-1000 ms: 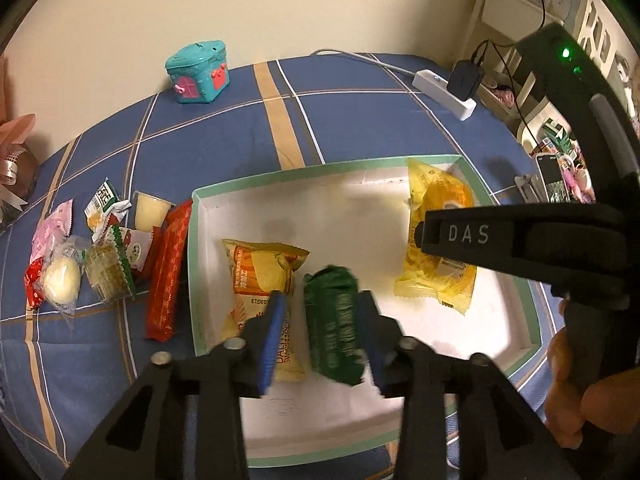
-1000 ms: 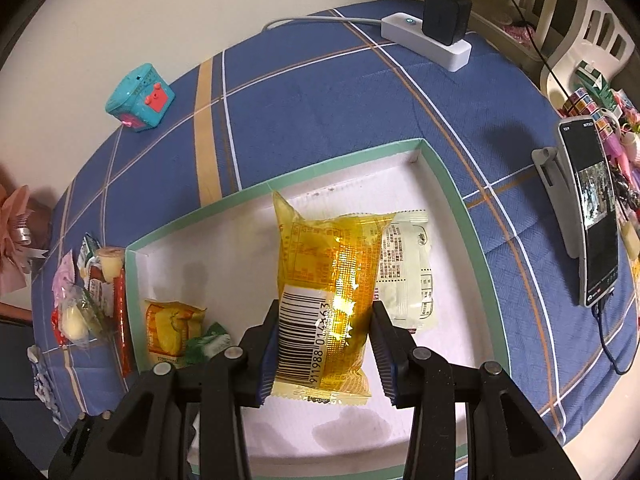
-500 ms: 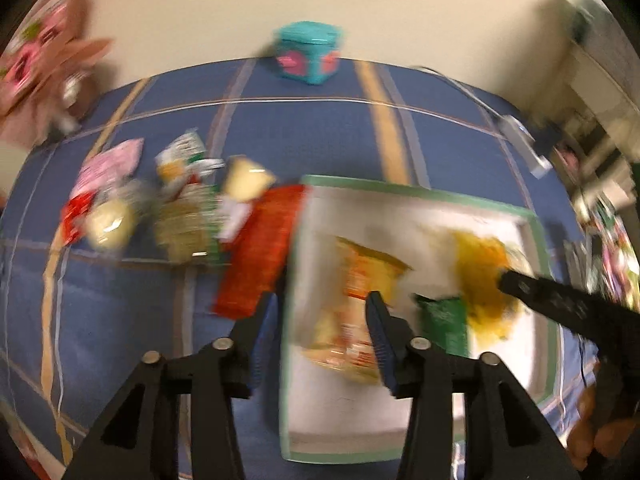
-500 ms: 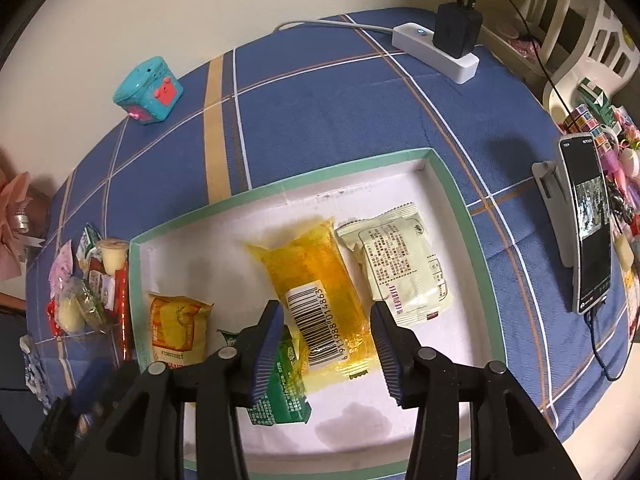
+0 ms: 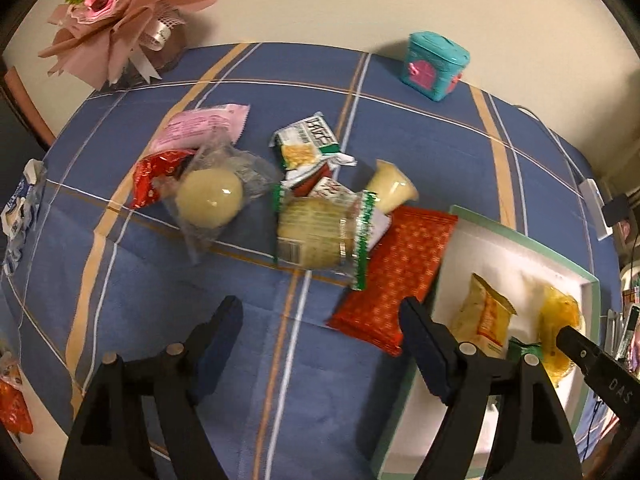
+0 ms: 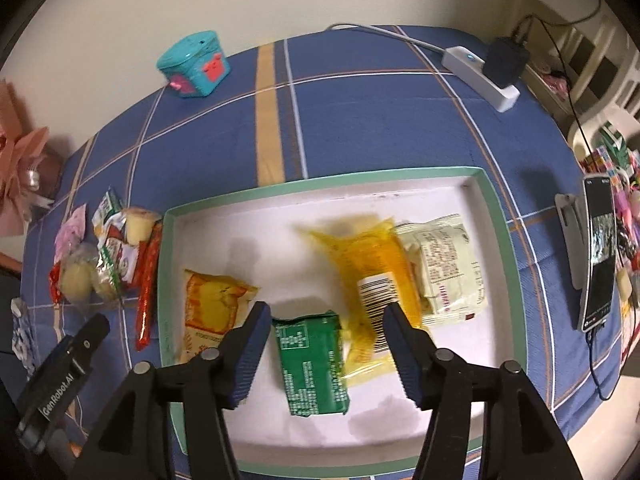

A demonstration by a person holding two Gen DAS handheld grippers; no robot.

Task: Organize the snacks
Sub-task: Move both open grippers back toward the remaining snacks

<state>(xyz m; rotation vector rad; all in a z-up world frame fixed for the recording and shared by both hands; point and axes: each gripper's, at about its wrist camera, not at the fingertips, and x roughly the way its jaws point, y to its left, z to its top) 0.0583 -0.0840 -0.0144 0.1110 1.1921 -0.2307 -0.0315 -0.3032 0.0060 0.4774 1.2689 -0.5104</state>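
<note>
Your left gripper [image 5: 320,340] is opening, empty, over the tablecloth [image 5: 160,300] beside the red packet [image 5: 394,276]. Your right gripper [image 6: 326,334] is opening, empty, above the green packet [image 6: 312,364] in the tray [image 6: 496,216].

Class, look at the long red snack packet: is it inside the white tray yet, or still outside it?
Outside. The red packet lies flat on the blue tablecloth, right beside the tray's green rim, next to the other unsorted snacks.
</note>
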